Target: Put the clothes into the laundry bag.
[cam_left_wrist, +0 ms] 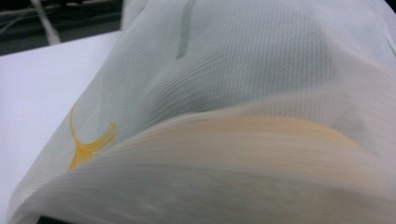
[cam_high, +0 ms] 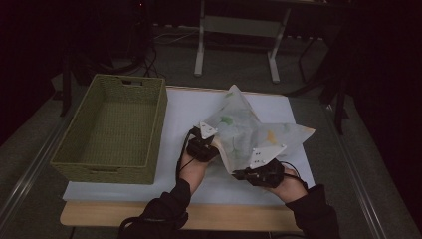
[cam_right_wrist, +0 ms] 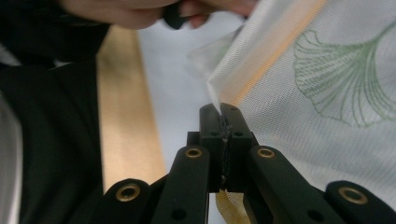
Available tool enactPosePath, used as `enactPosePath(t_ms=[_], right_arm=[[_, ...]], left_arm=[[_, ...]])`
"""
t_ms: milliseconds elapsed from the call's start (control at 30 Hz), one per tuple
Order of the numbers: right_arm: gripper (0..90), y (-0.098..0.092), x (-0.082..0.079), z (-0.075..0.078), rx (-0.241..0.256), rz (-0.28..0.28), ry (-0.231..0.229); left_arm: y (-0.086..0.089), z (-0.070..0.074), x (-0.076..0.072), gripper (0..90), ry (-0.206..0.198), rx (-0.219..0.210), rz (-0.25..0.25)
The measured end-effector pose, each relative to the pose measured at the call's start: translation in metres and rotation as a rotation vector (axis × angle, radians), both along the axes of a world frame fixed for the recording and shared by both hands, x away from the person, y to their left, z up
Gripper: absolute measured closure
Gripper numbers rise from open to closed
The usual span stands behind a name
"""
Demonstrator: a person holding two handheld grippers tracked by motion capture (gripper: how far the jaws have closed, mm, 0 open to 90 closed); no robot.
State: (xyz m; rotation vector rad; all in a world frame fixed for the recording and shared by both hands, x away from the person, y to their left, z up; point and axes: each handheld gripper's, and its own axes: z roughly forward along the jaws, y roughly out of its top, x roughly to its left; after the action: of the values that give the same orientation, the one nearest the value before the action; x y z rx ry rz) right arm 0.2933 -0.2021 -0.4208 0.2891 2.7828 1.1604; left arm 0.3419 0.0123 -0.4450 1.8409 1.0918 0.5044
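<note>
High view: you hold the sheer leaf-print cloth [cam_high: 249,132] up off the white table cover [cam_high: 189,107], between both tools. Left gripper [cam_high: 203,142] sits at the cloth's near-left edge, right gripper [cam_high: 260,168] at its near-right edge. The woven basket [cam_high: 117,129] stands to the left, apart from the cloth, nothing visible inside it.

Left gripper view: cloth [cam_left_wrist: 224,102] drapes right over the lens, with a yellow leaf print and an orange hem band. The jaws are covered, so you cannot tell whether this tool is pinching or open.

Right gripper view: right gripper [cam_right_wrist: 226,122] is clamped closed on a corner of the cloth [cam_right_wrist: 327,93], right by the orange hem; a bit of hem pokes out below the jaws. Your left hand [cam_right_wrist: 140,9] shows at the top.

Step, as I read it: mid-fold or spreading, cloth airborne. The next move likely calls for keeping the right pinch firm, confirming the left hold, pulling the edge taut, then laying it flat on the cover or carrying it toward the basket.
</note>
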Motion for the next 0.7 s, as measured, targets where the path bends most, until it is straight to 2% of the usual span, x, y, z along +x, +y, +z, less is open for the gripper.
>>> enactPosePath(t_ms=[100,167,233,300,367,533,567,600,633,700], right_arm=[[89.3,0.005,-0.007,0.000,-0.015,0.049,-0.001],[89.3,0.006,-0.010,0.001,-0.011,0.062,0.006],[89.3,0.006,-0.010,0.004,-0.009,0.049,-0.003],[89.2,0.004,-0.008,0.004,-0.015,0.035,-0.007],[89.2,0.004,-0.004,0.001,-0.035,0.005,-0.012],[89.1,-0.002,0.003,-0.006,-0.032,-0.046,0.011],[89.1,-0.004,0.005,-0.007,-0.027,-0.054,0.011],[89.1,-0.005,0.006,-0.008,-0.029,-0.066,0.020],[89.1,-0.007,0.007,-0.008,-0.032,-0.073,0.015],[89.1,-0.010,0.010,-0.008,-0.031,-0.090,0.017]], left_arm=[[0.009,0.002,0.003,71.0,-0.001,-0.022,0.060],[0.012,0.003,0.004,71.0,-0.011,-0.009,0.097],[0.013,0.001,0.006,70.9,-0.018,0.009,0.102],[0.013,-0.003,0.008,70.7,-0.023,0.005,0.098],[0.012,-0.008,0.012,70.5,-0.026,0.021,0.089],[0.006,-0.025,0.026,70.1,-0.009,-0.007,0.060],[0.003,-0.028,0.028,69.9,-0.010,0.016,0.066],[0.003,-0.028,0.028,69.8,-0.010,0.016,0.066],[-0.002,-0.038,0.033,69.2,0.000,0.051,0.054],[-0.002,-0.048,0.037,68.5,0.017,0.054,0.043]])
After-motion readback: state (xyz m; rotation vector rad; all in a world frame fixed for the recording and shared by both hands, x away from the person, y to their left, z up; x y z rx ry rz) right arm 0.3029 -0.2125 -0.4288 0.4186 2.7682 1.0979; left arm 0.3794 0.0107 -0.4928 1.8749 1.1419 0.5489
